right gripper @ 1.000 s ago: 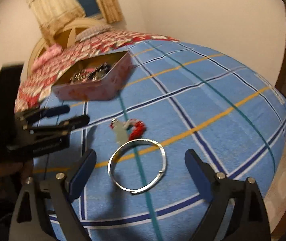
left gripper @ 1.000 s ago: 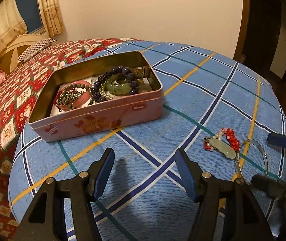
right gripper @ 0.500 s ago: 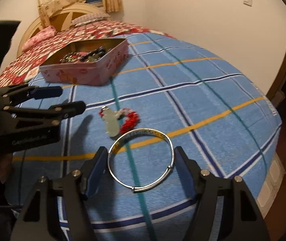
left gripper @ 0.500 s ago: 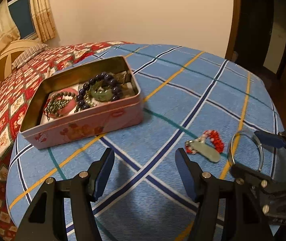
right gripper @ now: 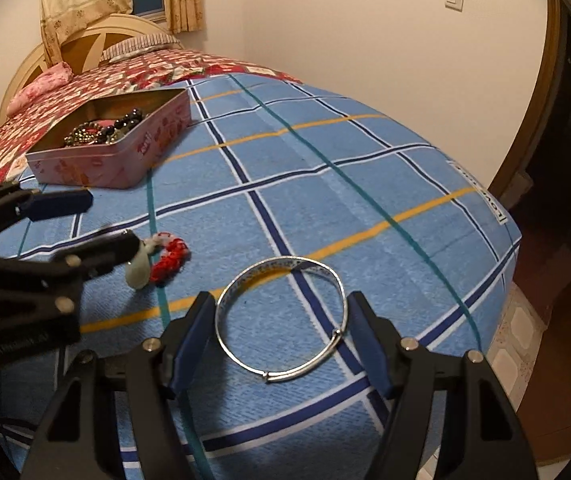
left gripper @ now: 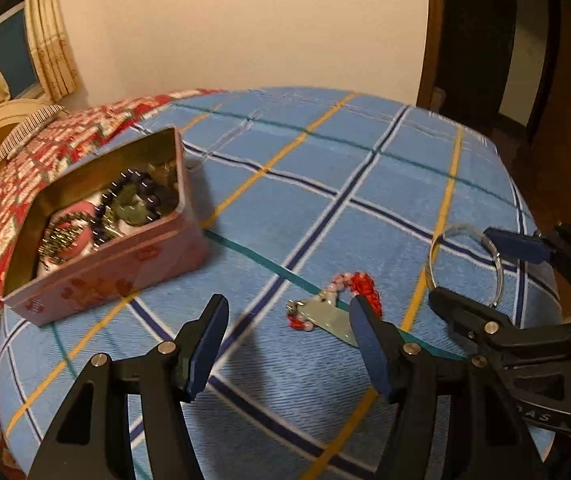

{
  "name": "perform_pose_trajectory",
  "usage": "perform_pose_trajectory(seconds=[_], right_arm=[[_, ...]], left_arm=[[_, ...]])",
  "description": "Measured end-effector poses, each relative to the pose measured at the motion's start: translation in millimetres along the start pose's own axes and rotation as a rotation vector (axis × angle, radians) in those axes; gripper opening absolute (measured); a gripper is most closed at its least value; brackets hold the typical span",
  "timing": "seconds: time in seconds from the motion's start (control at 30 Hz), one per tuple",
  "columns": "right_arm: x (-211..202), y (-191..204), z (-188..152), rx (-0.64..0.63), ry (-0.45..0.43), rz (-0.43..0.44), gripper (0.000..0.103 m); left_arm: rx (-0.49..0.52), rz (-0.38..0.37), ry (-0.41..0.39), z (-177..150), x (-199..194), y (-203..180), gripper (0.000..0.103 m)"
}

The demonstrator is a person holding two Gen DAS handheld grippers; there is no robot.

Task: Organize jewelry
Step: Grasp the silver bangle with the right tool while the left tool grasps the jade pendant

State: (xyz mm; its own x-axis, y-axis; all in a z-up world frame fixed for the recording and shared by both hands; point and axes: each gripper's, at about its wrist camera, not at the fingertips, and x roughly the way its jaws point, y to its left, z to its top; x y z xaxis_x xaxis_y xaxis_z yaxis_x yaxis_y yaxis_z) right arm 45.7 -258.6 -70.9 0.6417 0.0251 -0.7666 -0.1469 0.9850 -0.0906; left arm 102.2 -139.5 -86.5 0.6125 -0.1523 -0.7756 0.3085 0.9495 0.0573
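A silver bangle lies flat on the blue plaid cloth between the fingers of my right gripper. The jaws are closing on its sides, nearly touching, not clamped. The bangle also shows in the left wrist view. A red bead bracelet with a pale green pendant lies by the right finger of my open, empty left gripper; it also shows in the right wrist view. A pink tin holding several bead bracelets stands at the left.
The cloth covers a bed whose edge drops off at the right. A red patterned quilt, pillows and a headboard lie beyond the tin. A dark doorway stands at the far right.
My right gripper has moved forward over the bangle and its jaws have narrowed around it. My left gripper has shifted right, toward the red bracelet, staying open.
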Motion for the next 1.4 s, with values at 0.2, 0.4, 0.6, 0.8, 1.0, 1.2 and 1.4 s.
perform_pose_trajectory(seconds=[0.2, 0.4, 0.6, 0.8, 1.0, 1.2, 1.4], right_arm=[[1, -1, 1, 0.001, 0.001, 0.0, 0.07], [3, -1, 1, 0.002, -0.002, 0.003, 0.07], [3, -1, 2, 0.003, -0.004, 0.004, 0.07], [0, 0, 1, 0.008, -0.01, 0.026, 0.07], [-8, 5, 2, 0.002, -0.034, 0.047, 0.07], [-14, 12, 6, -0.005, -0.057, 0.057, 0.07], [-21, 23, 14, -0.027, -0.084, 0.07, 0.07]], left_arm=[[-0.038, -0.05, 0.046, 1, 12, 6, 0.063], [-0.05, -0.065, 0.036, 1, 10, 10, 0.047], [-0.014, -0.082, 0.035, 0, 6, 4, 0.02], [-0.022, -0.099, 0.038, -9, -2, 10, 0.014], [-0.058, -0.081, 0.0, -17, -23, 27, 0.014], [-0.072, -0.04, -0.093, -9, -59, 43, 0.014], [-0.083, -0.014, -0.153, -2, -86, 60, 0.014]])
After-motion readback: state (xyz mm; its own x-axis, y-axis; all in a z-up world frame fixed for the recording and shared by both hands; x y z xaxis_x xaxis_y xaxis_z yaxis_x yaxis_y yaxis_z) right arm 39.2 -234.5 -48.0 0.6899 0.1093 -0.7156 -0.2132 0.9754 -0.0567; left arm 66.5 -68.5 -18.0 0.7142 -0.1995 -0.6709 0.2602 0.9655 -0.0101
